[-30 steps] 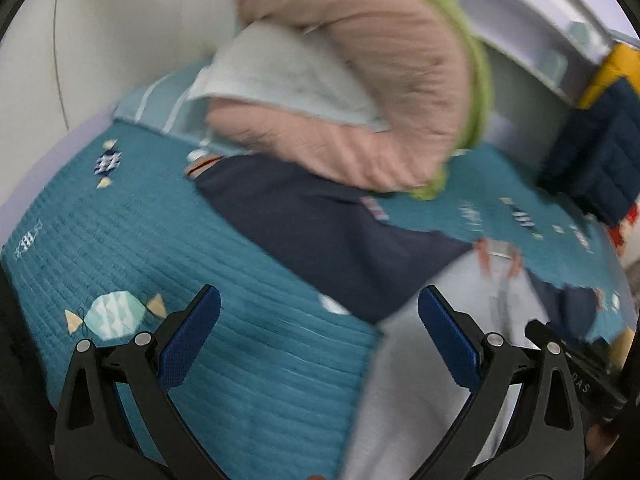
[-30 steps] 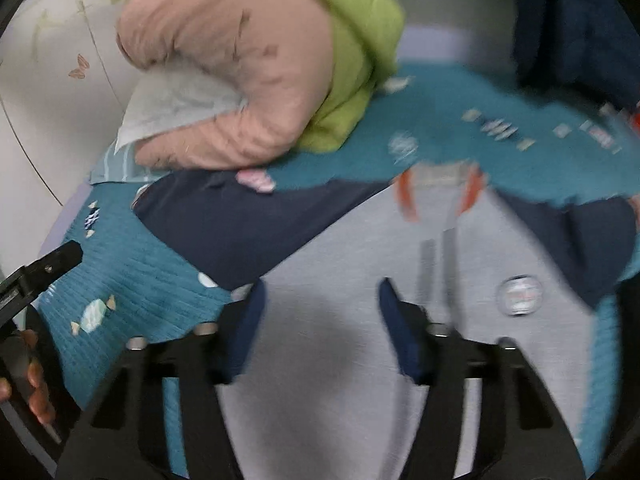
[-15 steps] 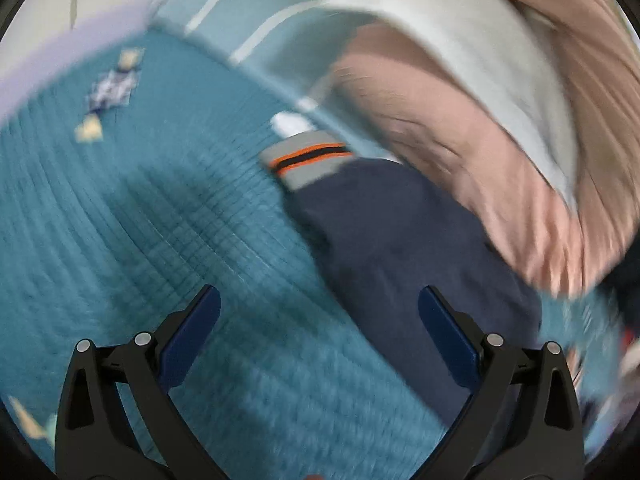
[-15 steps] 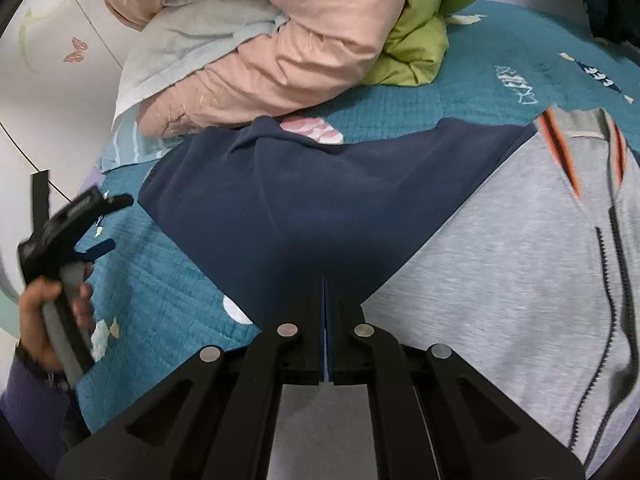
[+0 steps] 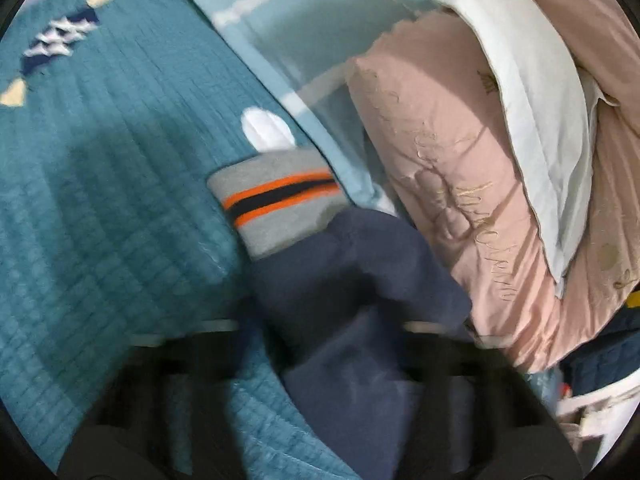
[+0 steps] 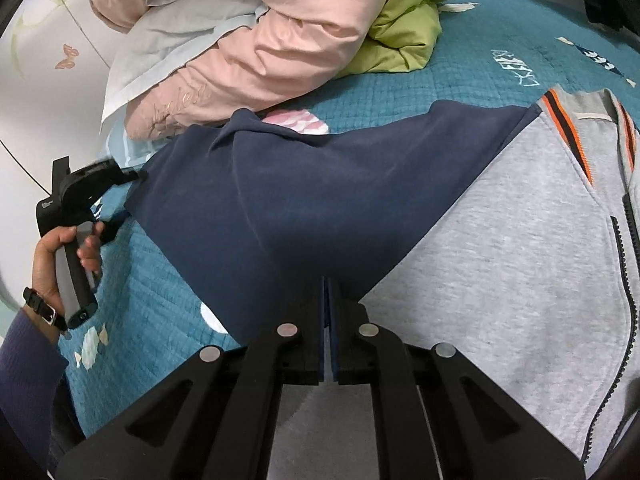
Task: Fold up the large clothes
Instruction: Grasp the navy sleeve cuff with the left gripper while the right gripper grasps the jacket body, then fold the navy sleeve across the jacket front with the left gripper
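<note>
A grey zip jacket (image 6: pixel 500 280) with navy sleeves lies flat on the teal bedspread (image 6: pixel 440 80). My right gripper (image 6: pixel 328 292) is shut on the jacket where the navy sleeve (image 6: pixel 300 200) meets the grey body. The sleeve runs left to my left gripper (image 6: pixel 128 178), held in a person's hand (image 6: pixel 52 252). In the left wrist view the sleeve (image 5: pixel 352 280) lies bunched between the jaws of the left gripper (image 5: pixel 320 332). Those jaws are closing and blurred, so contact is unclear. The grey cuff (image 5: pixel 276 204) with orange stripes lies just beyond them.
A pink quilt (image 6: pixel 260 52) wrapped round a white pillow (image 6: pixel 168 48) is piled just behind the sleeve, with a green quilt (image 6: pixel 404 28) beside it. In the left wrist view the pink quilt (image 5: pixel 460 184) stands close on the right. A pale wall (image 6: pixel 40 100) borders the bed's left.
The left gripper swung down to the sleeve end near the cuff, and its wide jaws have started closing. The right gripper dropped onto the jacket and shut, then stayed still.
</note>
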